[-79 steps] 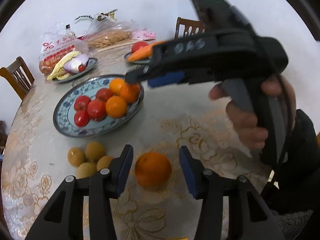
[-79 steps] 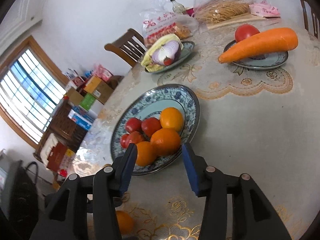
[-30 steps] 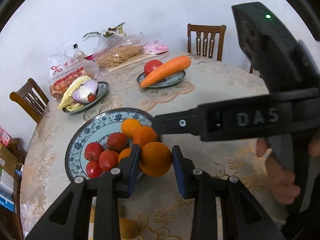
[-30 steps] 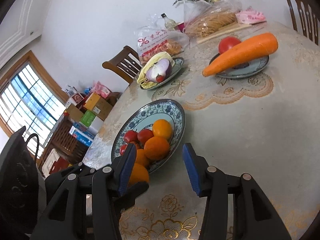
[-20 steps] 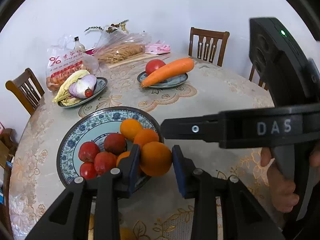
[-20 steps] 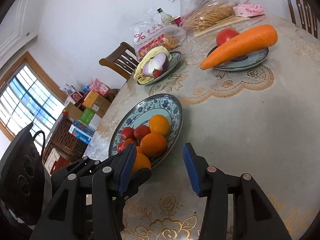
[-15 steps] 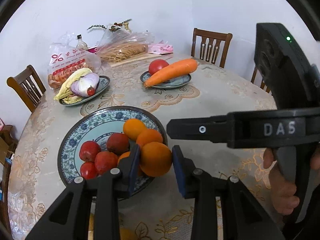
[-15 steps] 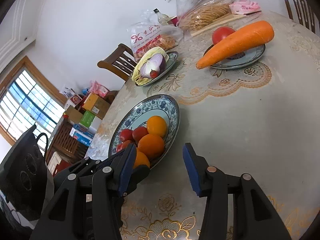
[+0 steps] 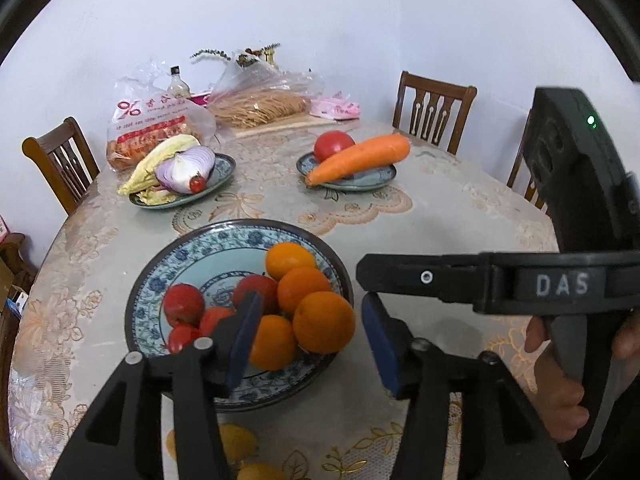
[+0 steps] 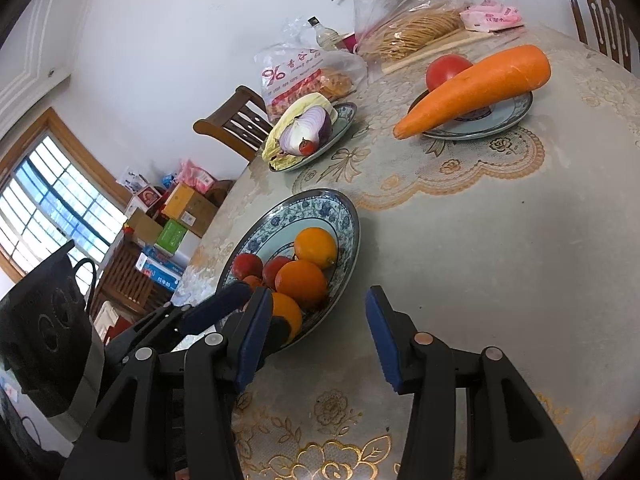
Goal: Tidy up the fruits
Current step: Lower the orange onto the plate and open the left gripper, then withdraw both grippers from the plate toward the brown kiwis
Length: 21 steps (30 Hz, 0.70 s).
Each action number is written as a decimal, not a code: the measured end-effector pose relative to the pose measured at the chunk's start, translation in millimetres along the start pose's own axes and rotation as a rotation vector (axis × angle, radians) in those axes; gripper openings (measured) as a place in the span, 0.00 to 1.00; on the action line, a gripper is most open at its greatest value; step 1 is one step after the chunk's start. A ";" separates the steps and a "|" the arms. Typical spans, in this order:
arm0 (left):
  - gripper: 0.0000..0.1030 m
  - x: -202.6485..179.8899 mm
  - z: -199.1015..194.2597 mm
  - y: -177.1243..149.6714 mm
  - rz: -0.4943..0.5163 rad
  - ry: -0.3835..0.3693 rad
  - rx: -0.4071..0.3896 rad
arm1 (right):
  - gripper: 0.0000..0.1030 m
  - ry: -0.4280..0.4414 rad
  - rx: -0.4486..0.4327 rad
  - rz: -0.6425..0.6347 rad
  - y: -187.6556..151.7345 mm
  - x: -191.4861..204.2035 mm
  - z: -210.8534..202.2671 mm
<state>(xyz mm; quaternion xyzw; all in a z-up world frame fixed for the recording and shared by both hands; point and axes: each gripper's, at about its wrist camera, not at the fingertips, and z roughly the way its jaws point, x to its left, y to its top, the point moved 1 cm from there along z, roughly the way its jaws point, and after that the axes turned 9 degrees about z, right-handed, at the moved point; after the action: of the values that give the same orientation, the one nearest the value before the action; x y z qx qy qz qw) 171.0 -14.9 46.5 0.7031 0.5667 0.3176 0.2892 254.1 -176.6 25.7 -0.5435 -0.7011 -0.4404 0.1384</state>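
Note:
A blue-and-white plate (image 9: pixel 168 256) (image 10: pixel 280 216) holds several oranges and several red fruits. The nearest orange (image 9: pixel 324 322) rests on the plate's front right part against the others. My left gripper (image 9: pixel 312 340) hovers over that spot. Its jaws are opening; the orange lies between them but the blue pads (image 9: pixel 244 332) stand clear of it. My right gripper (image 10: pixel 318 336) is open over bare tablecloth just right of the plate, with nothing between its pads. In the left wrist view its black body (image 9: pixel 560 284) crosses the right side, held by a hand (image 9: pixel 560 400).
Small yellow fruits (image 9: pixel 236 440) lie on the cloth below the plate. Further back stand a dish with a carrot (image 9: pixel 360 158) and a tomato, and a dish with onion and cabbage (image 9: pixel 184 168). Bags line the far edge. Wooden chairs (image 9: pixel 434 110) ring the round table.
The left gripper's jaws, shut on the orange a moment ago, have spread and the orange now rests on the plate. The right gripper has stayed where it was.

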 end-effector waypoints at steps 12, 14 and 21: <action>0.66 8.5 -31.8 -4.6 -0.012 0.060 -0.062 | 0.50 0.001 -0.002 -0.043 -3.1 8.1 0.2; 0.67 8.8 -38.6 -9.6 -0.010 0.071 -0.053 | 0.50 0.009 -0.006 -0.060 -4.0 11.1 -0.6; 0.67 16.2 -61.6 -35.3 -0.035 0.100 -0.038 | 0.50 -0.027 -0.023 -0.120 -21.1 31.4 -7.9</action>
<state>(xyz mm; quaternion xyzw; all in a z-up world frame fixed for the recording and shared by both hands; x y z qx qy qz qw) 104.2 10.6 60.2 0.6710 0.5864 0.3577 0.2793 221.6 -163.0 41.5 -0.5079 -0.7291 -0.4485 0.0960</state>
